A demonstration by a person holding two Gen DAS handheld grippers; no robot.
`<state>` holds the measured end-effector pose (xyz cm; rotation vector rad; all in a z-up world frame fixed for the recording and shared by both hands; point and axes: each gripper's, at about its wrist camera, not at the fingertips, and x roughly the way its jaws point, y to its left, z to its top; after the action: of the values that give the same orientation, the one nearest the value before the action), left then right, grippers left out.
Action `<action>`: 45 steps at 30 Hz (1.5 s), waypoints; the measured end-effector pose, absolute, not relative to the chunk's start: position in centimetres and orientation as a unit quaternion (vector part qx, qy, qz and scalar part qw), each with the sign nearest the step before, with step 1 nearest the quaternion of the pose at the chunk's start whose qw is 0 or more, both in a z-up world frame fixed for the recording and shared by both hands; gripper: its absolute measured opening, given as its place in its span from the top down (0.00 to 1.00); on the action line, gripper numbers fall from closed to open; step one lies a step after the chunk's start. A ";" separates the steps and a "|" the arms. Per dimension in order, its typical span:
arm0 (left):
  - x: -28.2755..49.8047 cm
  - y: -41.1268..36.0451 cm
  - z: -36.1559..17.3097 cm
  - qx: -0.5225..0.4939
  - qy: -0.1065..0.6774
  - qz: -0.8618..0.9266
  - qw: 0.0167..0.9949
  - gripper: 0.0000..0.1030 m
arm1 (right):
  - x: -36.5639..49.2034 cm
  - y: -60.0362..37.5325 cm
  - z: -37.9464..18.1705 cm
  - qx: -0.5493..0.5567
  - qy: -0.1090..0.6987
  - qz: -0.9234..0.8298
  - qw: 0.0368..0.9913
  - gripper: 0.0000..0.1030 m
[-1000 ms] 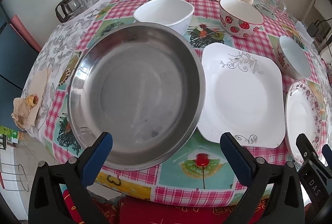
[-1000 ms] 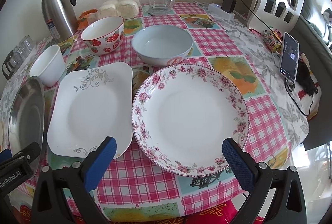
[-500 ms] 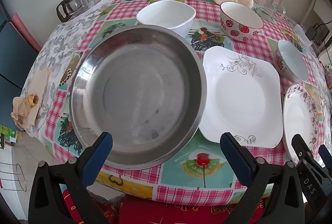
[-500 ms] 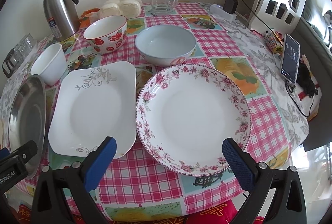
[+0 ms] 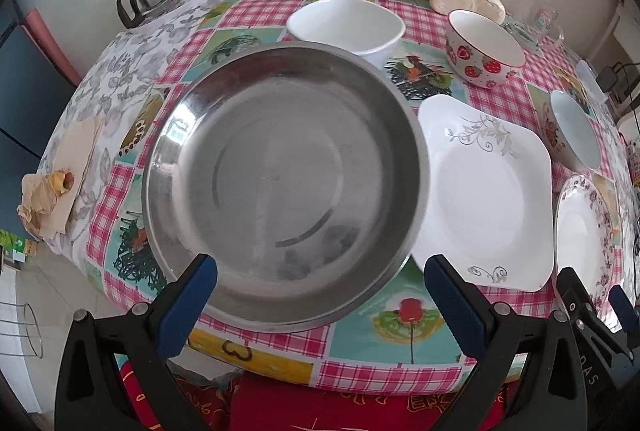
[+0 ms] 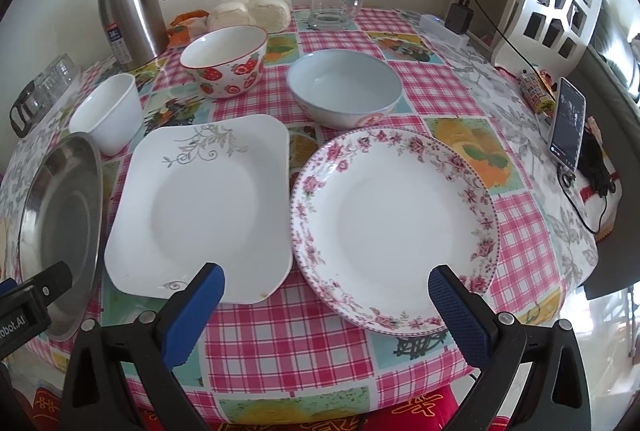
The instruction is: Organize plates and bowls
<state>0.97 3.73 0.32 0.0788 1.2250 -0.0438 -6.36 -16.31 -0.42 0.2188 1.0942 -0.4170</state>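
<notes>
While both jaws stand wide and empty, we slide the left gripper (image 5: 320, 285) under the steel pan's (image 5: 280, 187) near rim, squarely.

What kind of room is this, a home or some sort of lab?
Most likely a home dining corner: a table with a checked picture tablecloth, a steel thermos jug, steamed buns, and a phone charging at the edge.

Left gripper (image 5: 320, 289) and right gripper (image 6: 326, 297) side by side, jaws wide apart, empty.
</notes>
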 end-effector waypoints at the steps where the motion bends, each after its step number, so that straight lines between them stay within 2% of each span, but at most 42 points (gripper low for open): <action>1: 1.1 4.0 0.3 0.033 0.576 -0.019 0.817 0.00 | -6.3 -16.0 -0.5 0.101 0.516 -0.195 0.828 0.00; 20: 2.2 7.9 -0.3 -0.014 0.581 -0.013 0.813 0.00 | -4.9 -12.5 -0.5 0.073 0.518 -0.173 0.835 0.00; 27: 3.0 11.9 1.1 -0.067 0.525 0.027 0.848 0.00 | -3.3 -9.9 -0.8 0.084 0.509 -0.133 0.846 0.00; 42: 5.0 18.4 -2.1 -0.153 0.536 0.068 0.828 0.00 | -0.6 -3.9 -0.9 0.074 0.472 -0.042 0.878 0.00; 43: 5.1 18.5 -2.4 -0.157 0.539 0.066 0.825 0.00 | -0.4 -3.6 -0.9 0.071 0.468 -0.041 0.880 0.01; 45: 5.3 18.8 -2.9 -0.163 0.545 0.063 0.820 0.01 | -0.2 -3.1 -1.0 0.068 0.466 -0.033 0.882 0.12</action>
<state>5.28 18.78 -2.87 -0.3470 1.1599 0.1344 -0.15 -3.11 -1.02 0.1414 0.9699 -0.0696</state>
